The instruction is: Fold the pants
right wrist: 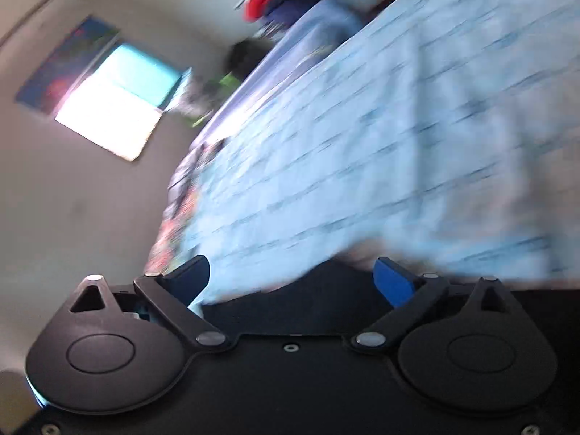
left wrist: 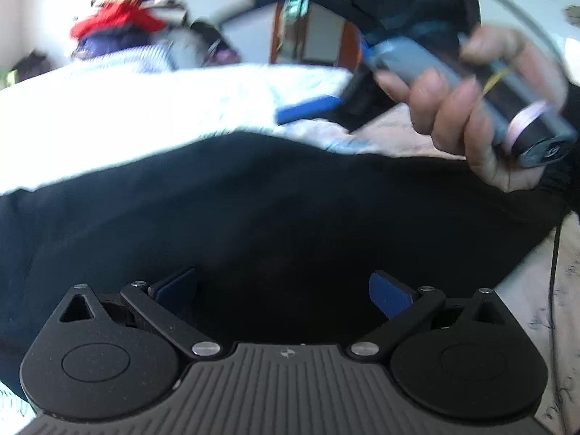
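- the left gripper (left wrist: 282,290) sits nearest the camera, low over the dark cloth. its two blue pads stand wide apart and nothing is between them.
- the pants (left wrist: 253,210) are the biggest thing here. they are dark, almost black, and lie spread flat on the bed (left wrist: 127,108). their long way runs across the left view, side to side, right under and ahead of the left gripper.
- the bed has a pale blue and white cover and shows past the far edge of the pants.
- a hand (left wrist: 471,108) holds the grey handle of the other tool, up and to the right of the pants, off the cloth.
- the right gripper (right wrist: 291,279) is also wide, with nothing in it. in its own view only a dark strip, which looks like the pants edge, shows just below its pads. the bed cover fills the rest.
- i think the left gripper is nearer the pants, so it could reach down and pinch first. the right one would have to come back down to the edge.
- the view is blurry, so i cannot tell which end is the waist.
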The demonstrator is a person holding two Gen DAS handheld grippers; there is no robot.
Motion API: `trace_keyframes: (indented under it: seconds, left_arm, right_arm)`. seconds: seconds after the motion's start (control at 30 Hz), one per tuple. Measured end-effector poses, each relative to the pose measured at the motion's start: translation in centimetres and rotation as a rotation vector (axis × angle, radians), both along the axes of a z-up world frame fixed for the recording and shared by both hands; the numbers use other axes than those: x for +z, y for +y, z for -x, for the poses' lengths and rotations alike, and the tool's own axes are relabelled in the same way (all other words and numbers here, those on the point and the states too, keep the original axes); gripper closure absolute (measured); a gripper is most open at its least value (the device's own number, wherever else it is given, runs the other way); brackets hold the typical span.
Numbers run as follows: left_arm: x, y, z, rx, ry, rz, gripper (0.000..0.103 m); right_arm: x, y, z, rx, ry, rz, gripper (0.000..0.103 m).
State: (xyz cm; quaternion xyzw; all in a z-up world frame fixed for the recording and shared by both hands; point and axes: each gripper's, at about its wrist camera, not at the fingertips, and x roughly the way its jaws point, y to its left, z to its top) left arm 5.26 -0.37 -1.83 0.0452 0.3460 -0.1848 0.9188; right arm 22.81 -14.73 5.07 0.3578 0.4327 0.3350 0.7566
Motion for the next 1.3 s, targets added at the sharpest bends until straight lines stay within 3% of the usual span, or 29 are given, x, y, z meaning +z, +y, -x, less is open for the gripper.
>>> trace_keyframes:
  seconds: [0.07, 0.13, 0.23, 0.3, 0.4, 0.47, 0.53, 0.6, 0.63, 0.7, 0.73, 0.83, 0.93, 1.03, 1.07, 1.13, 1.2, 1.3]
  left_arm:
    - [-0.2, -0.7, 0.4, -0.020, -0.041, -0.058, 0.000]
    - [-1.0, -0.4, 0.9, -0.023, -0.079, -0.068, 0.000]
    - [-0.8, 0.4, 1.0, -0.018, -0.064, -0.031, 0.000]
    - [0.0, 0.9, 1.5, -0.001, -0.059, -0.016, 0.001]
    - [0.7, 2.3, 1.9, 0.007, -0.053, 0.003, 0.000]
    - [0.3, 3.0, 1.1, 0.029, -0.039, -0.004, 0.000]
    - [0.2, 2.5, 1.0, 0.036, -0.044, -0.007, 0.000]
    - [0.0, 1.9, 1.3, 0.031, -0.050, -0.031, 0.000]
    - [0.1, 2.4, 1.6, 0.031, -0.050, -0.029, 0.000]
    - [0.6, 3.1, 2.1, 0.053, -0.049, -0.022, 0.001]
    - [0.9, 3.3, 2.3, 0.062, -0.049, -0.017, 0.001]
    - [1.4, 4.2, 3.1, 0.080, -0.039, 0.016, 0.000]
    - [0.8, 3.4, 3.3, 0.092, -0.045, -0.020, 0.000]
    - [1.0, 2.7, 3.4, 0.093, -0.055, -0.068, 0.000]
    - [1.5, 2.9, 3.2, 0.095, -0.048, -0.064, 0.001]
    - [2.6, 3.3, 3.7, 0.094, -0.063, -0.045, 0.001]
    - [2.9, 3.4, 4.1, 0.079, -0.090, -0.041, 0.001]
    - [2.2, 2.5, 2.7, 0.077, -0.054, -0.090, 0.001]
  right_arm:
    - [-1.9, 2.7, -0.7, 0.051, 0.064, 0.023, 0.004]
    - [-4.8, 4.0, -3.4, 0.049, 0.117, 0.099, 0.006]
    - [-4.6, 1.4, -5.3, -0.092, 0.161, -0.054, 0.006]
    - [-3.2, 0.4, -4.5, -0.131, 0.115, -0.078, 0.005]
    - [-1.9, -0.6, -0.8, -0.062, 0.074, -0.138, 0.004]
    - [-3.5, 0.0, 1.2, -0.023, 0.091, -0.190, 0.003]
    - [-5.8, 0.2, 2.2, -0.027, 0.139, -0.152, 0.003]
    - [-7.4, 0.3, 1.8, -0.070, 0.134, -0.094, 0.025]
    - [-7.6, 0.2, 1.1, -0.087, 0.144, -0.097, 0.027]
    - [-6.8, -0.8, 1.3, -0.134, 0.170, -0.121, 0.015]
    - [-5.4, -1.6, 1.9, -0.133, 0.134, -0.111, 0.010]
    - [-2.7, -3.8, 6.4, -0.098, 0.059, -0.119, 0.007]
    - [-4.8, -5.1, 9.8, -0.077, 0.119, -0.154, 0.007]
    - [-7.0, -5.8, 9.8, -0.167, 0.129, -0.065, 0.041]
    - [-6.5, -7.3, 10.2, -0.208, 0.126, -0.077, 0.030]
    - [-4.3, -9.5, 12.1, -0.283, 0.034, -0.052, 0.009]
    - [-2.7, -11.7, 14.1, -0.283, -0.017, -0.040, 0.008]
    - [-4.3, -13.3, 16.2, -0.273, 0.080, -0.018, 0.008]
